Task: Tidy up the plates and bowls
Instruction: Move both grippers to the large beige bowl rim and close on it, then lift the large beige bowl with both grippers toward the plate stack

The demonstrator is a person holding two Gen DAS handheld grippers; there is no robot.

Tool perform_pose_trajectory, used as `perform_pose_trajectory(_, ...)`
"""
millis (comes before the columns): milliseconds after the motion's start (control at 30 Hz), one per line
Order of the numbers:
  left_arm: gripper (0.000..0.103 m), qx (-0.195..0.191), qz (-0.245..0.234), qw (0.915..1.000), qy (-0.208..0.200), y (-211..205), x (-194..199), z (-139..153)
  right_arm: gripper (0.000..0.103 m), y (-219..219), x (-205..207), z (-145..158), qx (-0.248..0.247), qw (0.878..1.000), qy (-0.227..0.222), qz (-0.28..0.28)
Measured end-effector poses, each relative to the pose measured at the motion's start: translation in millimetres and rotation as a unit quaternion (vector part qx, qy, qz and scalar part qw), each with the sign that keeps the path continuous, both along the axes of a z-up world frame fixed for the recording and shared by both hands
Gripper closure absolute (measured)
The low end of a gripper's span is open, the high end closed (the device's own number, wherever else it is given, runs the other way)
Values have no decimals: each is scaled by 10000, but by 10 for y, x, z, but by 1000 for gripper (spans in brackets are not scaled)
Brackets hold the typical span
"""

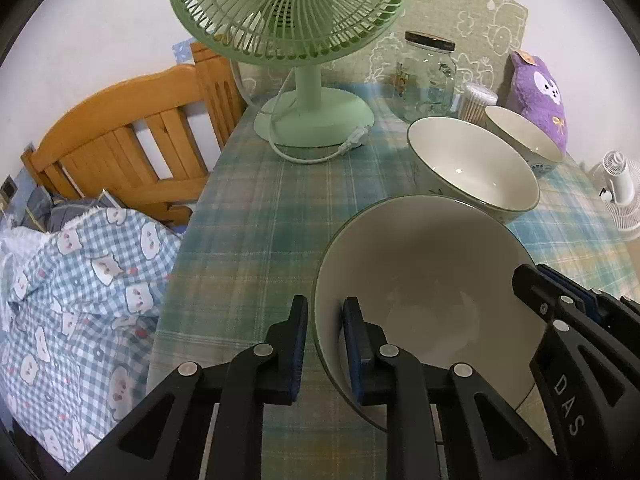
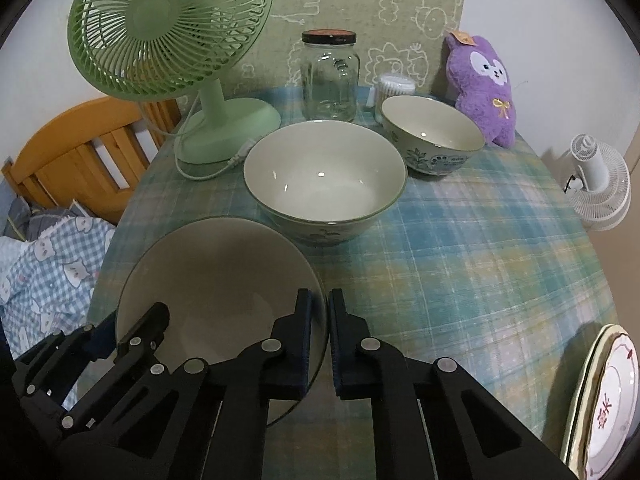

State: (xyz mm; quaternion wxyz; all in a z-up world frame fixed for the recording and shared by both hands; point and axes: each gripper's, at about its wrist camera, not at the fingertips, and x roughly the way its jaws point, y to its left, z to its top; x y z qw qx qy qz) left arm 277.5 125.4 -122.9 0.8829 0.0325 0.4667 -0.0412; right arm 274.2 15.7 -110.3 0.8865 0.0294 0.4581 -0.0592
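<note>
Left claw pinched shut on near bowl, one pad inside wall, other outside; right claw clamped same way on opposite rim. Two-sided grip prob. because wide glazed ceramic is heavy and slick, w/ thin rim. Sits at near edge of desk, touching or nearly touching mid bowl behind it. Cream inside, green rim line. Small bowl further back, blue floral outside. Likely nesting by size. Plates stacked at right edge, glossy, patterned. Plaid cloth on desk, soft, slightly wrinkled. Beyond: glass jar, green fan, purple plush.
</note>
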Motion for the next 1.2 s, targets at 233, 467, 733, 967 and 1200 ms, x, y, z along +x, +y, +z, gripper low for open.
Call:
perform_pose_trajectory(233, 90, 6, -164, 9998, 62, -14, 7, -8, 92, 43, 3, 4, -131, 9999, 38, -50)
perform_pose_trajectory(467, 90, -13, -187, 9998, 71, -19, -21, 33, 92, -6, -31, 29, -45, 9999, 106, -95)
perform_pose_trajectory(733, 90, 1, -212, 9997, 72, -134, -174, 97, 92, -66, -173, 97, -81, 9998, 127, -127)
perform_pose_trajectory(967, 90, 10, -140, 9998, 117, -250, -378, 119, 92, -188, -391, 114, -32, 9998, 160, -78)
perform_pose_trajectory(1200, 90, 11, -104, 9999, 93, -477, -598, 173, 92, -414, -617, 168, -10, 9999, 146, -52)
